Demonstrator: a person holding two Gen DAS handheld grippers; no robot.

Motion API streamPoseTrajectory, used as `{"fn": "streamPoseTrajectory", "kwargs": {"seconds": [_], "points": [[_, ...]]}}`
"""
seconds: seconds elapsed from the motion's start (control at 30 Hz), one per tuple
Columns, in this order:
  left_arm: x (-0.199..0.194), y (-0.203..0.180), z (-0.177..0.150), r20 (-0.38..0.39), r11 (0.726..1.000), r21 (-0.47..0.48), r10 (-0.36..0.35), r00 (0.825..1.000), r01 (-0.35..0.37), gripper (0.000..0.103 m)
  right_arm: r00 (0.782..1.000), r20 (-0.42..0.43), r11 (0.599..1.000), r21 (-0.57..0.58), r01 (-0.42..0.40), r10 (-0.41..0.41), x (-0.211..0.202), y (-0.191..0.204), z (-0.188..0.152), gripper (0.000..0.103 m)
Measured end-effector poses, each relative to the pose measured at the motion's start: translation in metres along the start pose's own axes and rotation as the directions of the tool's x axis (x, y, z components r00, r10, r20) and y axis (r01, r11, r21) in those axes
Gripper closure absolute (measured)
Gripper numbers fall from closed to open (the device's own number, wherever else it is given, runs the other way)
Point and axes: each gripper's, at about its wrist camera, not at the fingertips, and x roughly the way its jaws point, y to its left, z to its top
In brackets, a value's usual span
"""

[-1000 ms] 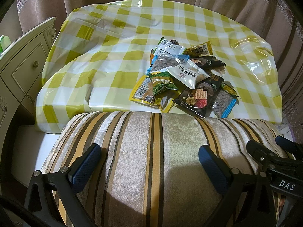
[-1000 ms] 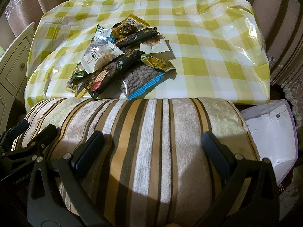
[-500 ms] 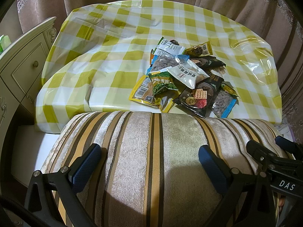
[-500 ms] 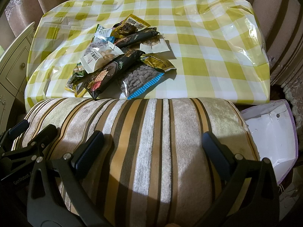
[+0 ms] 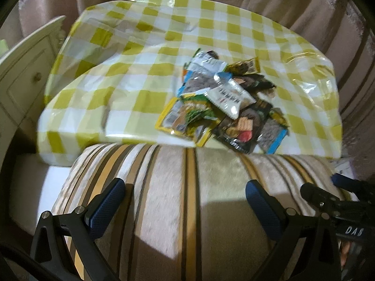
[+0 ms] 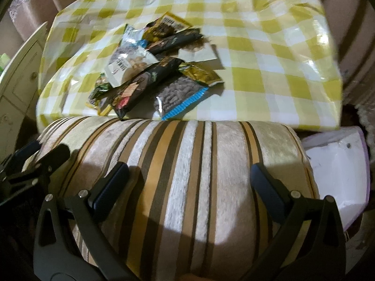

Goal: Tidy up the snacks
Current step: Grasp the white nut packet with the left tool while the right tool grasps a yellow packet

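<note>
Evidently untouched: snack packets (image 5: 222, 103) heaped in overlapping pile by table's (image 5: 131, 75) near edge, within reach. Left gripper (image 5: 182, 201), right gripper (image 6: 189, 182) both spread, empty, hovering over striped cushion (image 6: 187, 164) ahead of table.

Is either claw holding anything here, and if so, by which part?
Nothing is held. Left claw and right claw are open above the striped cushion; the snacks lie untouched on the table.
</note>
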Motion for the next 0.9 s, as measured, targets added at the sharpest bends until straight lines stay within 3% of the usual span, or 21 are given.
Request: {"fn": "streamPoseTrajectory", "kwargs": {"seconds": [0.17, 0.4, 0.6, 0.63, 0.7, 0.8, 0.87, 0.9], "points": [[0.012, -0.011, 0.035, 0.014, 0.996, 0.073, -0.051, 0.999, 0.050, 0.007, 0.998, -0.004, 0.989, 0.128, -0.069, 0.070, 0.011, -0.024, 0.029, 0.000], [0.062, -0.051, 0.088, -0.047, 0.951, 0.299, -0.072, 0.996, 0.082, 0.021, 0.998, -0.008, 0.982, 0.177, -0.067, 0.069, 0.026, -0.045, 0.057, 0.000], [0.103, -0.070, 0.101, -0.126, 0.915, 0.389, -0.062, 0.990, 0.107, 0.027, 0.995, -0.042, 0.981, 0.178, -0.082, 0.091, 0.043, -0.053, 0.065, 0.000], [0.108, -0.071, 0.102, -0.135, 0.911, 0.398, -0.058, 0.989, 0.108, 0.032, 0.995, -0.046, 0.980, 0.183, -0.083, 0.093, 0.046, -0.055, 0.067, 0.000], [0.111, -0.072, 0.105, -0.134, 0.908, 0.404, -0.058, 0.989, 0.108, 0.039, 0.994, -0.047, 0.979, 0.184, -0.086, 0.096, 0.050, -0.058, 0.071, 0.000], [0.112, -0.071, 0.106, -0.129, 0.905, 0.412, -0.061, 0.990, 0.110, 0.042, 0.997, -0.043, 0.986, 0.153, -0.063, 0.071, 0.054, -0.058, 0.078, 0.000], [0.112, -0.071, 0.105, -0.137, 0.904, 0.407, -0.083, 0.987, 0.133, 0.067, 0.996, -0.052, 0.994, 0.088, -0.063, 0.067, 0.059, -0.052, 0.086, 0.000], [0.112, -0.070, 0.104, -0.142, 0.905, 0.401, -0.092, 0.986, 0.142, 0.070, 0.996, -0.055, 0.996, 0.062, -0.062, 0.066, 0.060, -0.050, 0.087, 0.000]]}}
